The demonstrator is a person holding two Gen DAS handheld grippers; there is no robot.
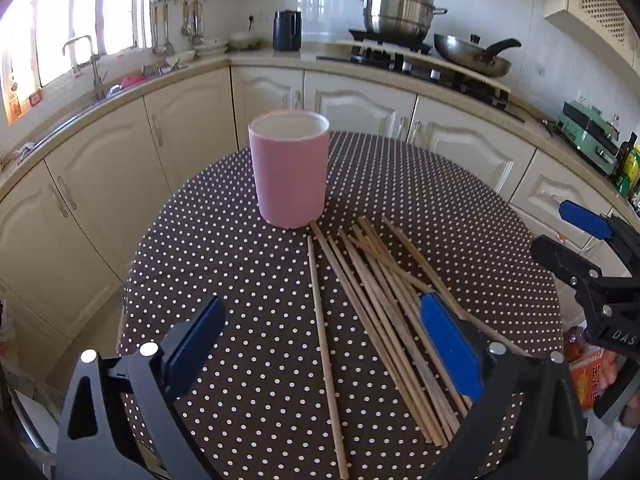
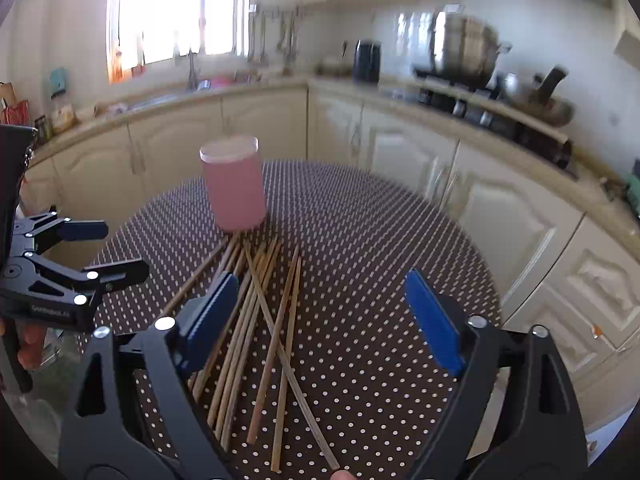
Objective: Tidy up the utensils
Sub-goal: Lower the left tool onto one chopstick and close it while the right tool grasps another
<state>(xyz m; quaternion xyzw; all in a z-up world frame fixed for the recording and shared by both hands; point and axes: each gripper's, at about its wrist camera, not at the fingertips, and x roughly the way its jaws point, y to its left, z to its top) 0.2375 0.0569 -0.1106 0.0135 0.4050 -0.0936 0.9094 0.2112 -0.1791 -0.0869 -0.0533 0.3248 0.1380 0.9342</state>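
A pink cylindrical holder (image 1: pixel 289 168) (image 2: pixel 235 185) stands upright on a round table with a brown polka-dot cloth (image 1: pixel 224 264) (image 2: pixel 380 240). Several wooden chopsticks (image 1: pixel 384 300) (image 2: pixel 256 320) lie loose in a fan on the cloth in front of the holder. My left gripper (image 1: pixel 320 344) hovers open above the near ends of the chopsticks, nothing between its blue pads. My right gripper (image 2: pixel 320 320) is open too, over the right part of the pile, empty. Each gripper shows at the edge of the other's view: the right gripper (image 1: pixel 588 248), the left gripper (image 2: pixel 100 248).
Cream kitchen cabinets curve behind the table. On the counter stand a sink tap (image 1: pixel 86 62), a black kettle (image 1: pixel 287 30), a steel pot (image 1: pixel 400 10) and a frying pan (image 1: pixel 474 56) on the stove. An orange package (image 1: pixel 588 368) lies low at the right.
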